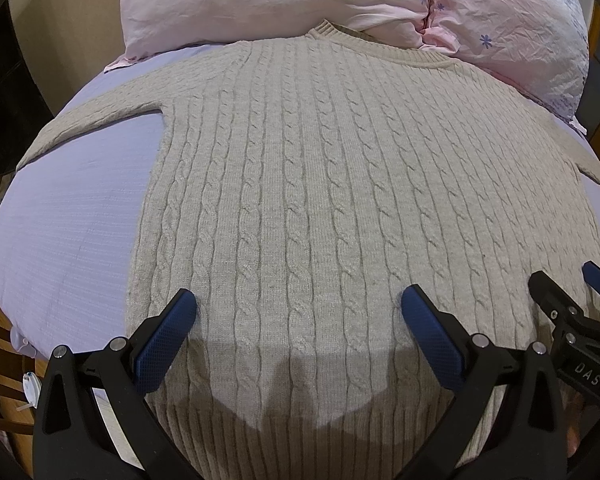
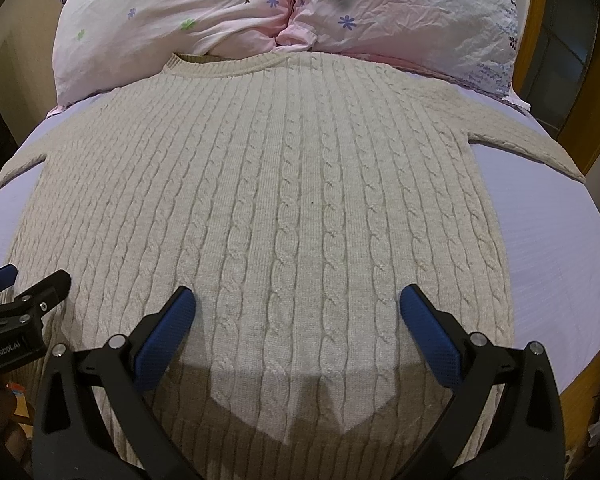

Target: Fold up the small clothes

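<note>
A beige cable-knit sweater (image 1: 308,184) lies flat and spread out on a lavender bed sheet (image 1: 68,216), collar away from me, sleeves out to both sides. It also shows in the right wrist view (image 2: 300,200). My left gripper (image 1: 299,308) is open and empty, hovering above the sweater's lower part near the ribbed hem. My right gripper (image 2: 298,304) is open and empty too, above the lower right part. Each gripper shows at the edge of the other's view: the right one (image 1: 564,292) and the left one (image 2: 24,284).
Two pink floral pillows (image 1: 300,0) lie beyond the collar, also in the right wrist view (image 2: 260,20). The lavender sheet (image 2: 548,248) is bare right of the sweater. A wooden bed frame (image 2: 592,80) borders the right side; wooden floor (image 1: 0,360) lies at the left.
</note>
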Tool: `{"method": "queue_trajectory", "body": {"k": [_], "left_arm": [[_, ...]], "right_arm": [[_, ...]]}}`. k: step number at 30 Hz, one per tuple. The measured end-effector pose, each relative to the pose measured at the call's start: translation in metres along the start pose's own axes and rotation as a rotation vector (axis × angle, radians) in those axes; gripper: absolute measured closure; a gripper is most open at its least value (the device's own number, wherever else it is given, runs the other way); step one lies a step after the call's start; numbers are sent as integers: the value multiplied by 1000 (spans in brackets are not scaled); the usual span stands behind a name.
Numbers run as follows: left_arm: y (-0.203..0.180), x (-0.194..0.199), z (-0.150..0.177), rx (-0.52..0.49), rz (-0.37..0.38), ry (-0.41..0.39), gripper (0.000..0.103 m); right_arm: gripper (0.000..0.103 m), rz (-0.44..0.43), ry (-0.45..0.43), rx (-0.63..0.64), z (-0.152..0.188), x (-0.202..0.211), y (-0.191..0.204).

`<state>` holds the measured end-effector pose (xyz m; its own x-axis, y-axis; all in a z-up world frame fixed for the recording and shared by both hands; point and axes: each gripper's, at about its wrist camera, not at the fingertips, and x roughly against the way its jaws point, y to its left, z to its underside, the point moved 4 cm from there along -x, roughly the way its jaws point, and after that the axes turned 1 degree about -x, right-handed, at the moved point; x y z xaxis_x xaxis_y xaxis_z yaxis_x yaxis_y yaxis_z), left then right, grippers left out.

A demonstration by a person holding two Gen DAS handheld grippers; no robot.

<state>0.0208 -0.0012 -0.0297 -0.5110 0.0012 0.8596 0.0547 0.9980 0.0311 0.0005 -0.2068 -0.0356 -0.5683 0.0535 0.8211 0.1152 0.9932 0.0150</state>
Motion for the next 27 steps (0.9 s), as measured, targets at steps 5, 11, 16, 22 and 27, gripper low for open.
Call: {"method": "queue_trajectory", "body": {"k": [5, 11, 16, 22, 27], "left_arm": [[-1, -2, 1, 2, -3, -2, 1], [-1, -2, 2, 1, -3, -4, 1], [-1, -2, 2, 1, -3, -4, 1], [-1, -1, 2, 0, -3, -11, 1], [0, 2, 5, -13, 6, -60, 1]], "right_arm": [[2, 0, 7, 3, 0, 0, 1], [2, 0, 8, 3, 0, 1, 1], [2, -2, 3, 7, 0, 1, 1], [2, -29, -6, 38, -2, 0, 1], [21, -33, -91, -129, -38, 18, -71]]}}
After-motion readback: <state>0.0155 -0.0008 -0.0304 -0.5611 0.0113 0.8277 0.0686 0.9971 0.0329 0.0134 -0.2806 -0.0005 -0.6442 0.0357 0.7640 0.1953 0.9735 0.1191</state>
